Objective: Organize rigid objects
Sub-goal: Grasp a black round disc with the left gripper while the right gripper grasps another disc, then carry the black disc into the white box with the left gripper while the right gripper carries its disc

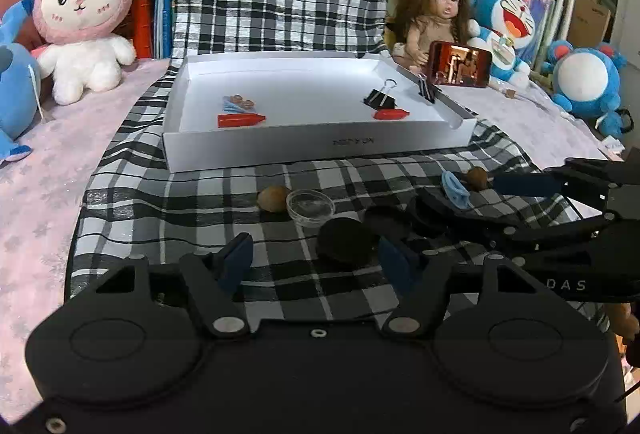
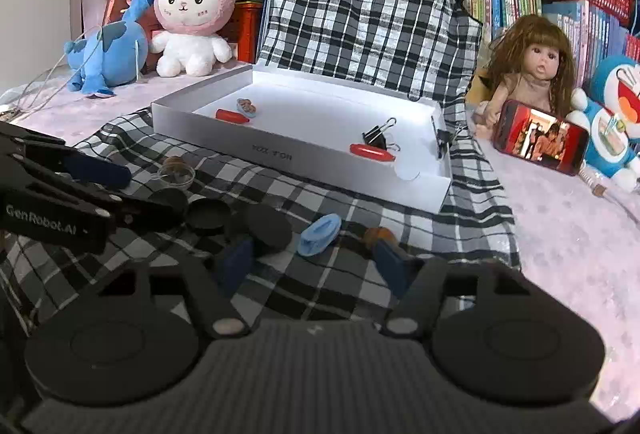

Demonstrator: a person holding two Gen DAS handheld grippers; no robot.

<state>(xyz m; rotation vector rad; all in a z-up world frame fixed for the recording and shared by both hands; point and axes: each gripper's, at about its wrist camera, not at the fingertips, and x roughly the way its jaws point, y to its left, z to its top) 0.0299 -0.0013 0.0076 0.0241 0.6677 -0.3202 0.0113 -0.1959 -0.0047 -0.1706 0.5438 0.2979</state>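
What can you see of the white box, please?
The white box is a shallow open tray, cardboard by its look, with low walls and faint print on its front wall. It lies flat on the checked cloth. Inside lie two red pieces, a small blue item and a black binder clip; another clip grips its right wall.

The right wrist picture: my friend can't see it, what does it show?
The right gripper hangs open over a checked cloth, above a small blue clip. Behind sits a white tray holding red caps and black clips.
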